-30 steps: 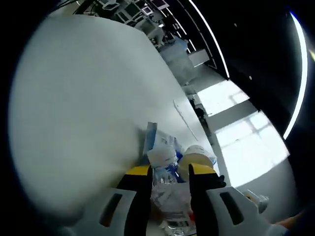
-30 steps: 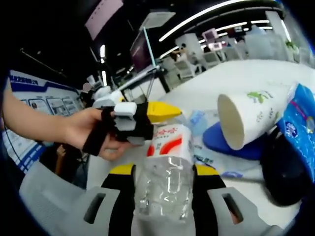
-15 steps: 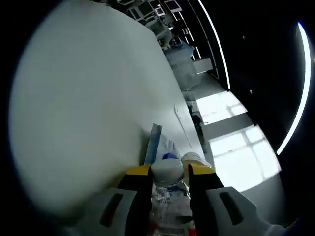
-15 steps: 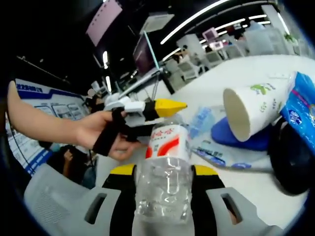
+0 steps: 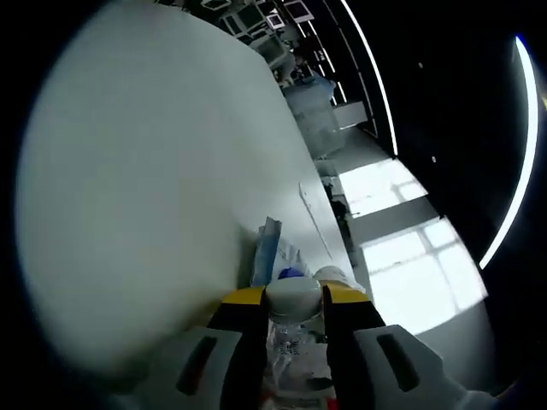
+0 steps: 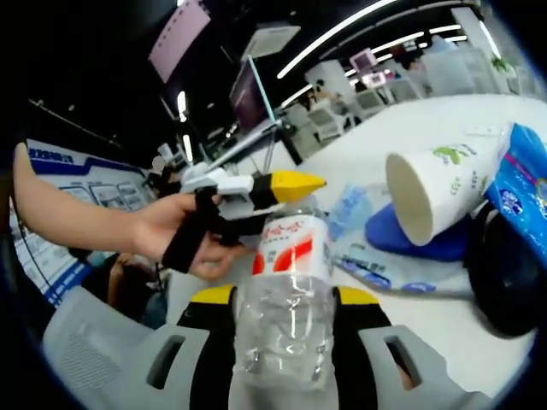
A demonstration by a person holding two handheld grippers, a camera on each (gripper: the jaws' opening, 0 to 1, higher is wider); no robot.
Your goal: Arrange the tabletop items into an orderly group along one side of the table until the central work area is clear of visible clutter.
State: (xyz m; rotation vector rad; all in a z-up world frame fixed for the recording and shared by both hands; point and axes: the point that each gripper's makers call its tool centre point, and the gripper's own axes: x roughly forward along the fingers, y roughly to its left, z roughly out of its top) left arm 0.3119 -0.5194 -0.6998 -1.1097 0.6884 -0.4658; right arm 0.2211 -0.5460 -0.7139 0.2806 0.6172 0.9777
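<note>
A clear plastic bottle (image 6: 286, 265) with a red and white label stands between my right gripper's (image 6: 285, 295) jaws, which are shut on its body. My left gripper (image 6: 289, 192), held by a hand, comes in from the left with its yellow tips at the bottle's top. In the left gripper view the white cap (image 5: 291, 297) sits between the jaws of my left gripper (image 5: 291, 292), which are shut on it. Behind lie a paper cup (image 6: 427, 201) on its side and a blue packet (image 6: 523, 188).
The white table (image 5: 154, 188) stretches wide to the left in the left gripper view. A blue flat item (image 6: 410, 239) lies under the cup, a black round object (image 6: 504, 273) sits at the right, and a clear wrapper (image 6: 350, 209) is behind the bottle. Chairs and desks stand far off.
A second ago my left gripper was lower, beside the label; it has risen to the bottle's top and the cap now sits between its jaws. The right gripper's hold is unchanged.
</note>
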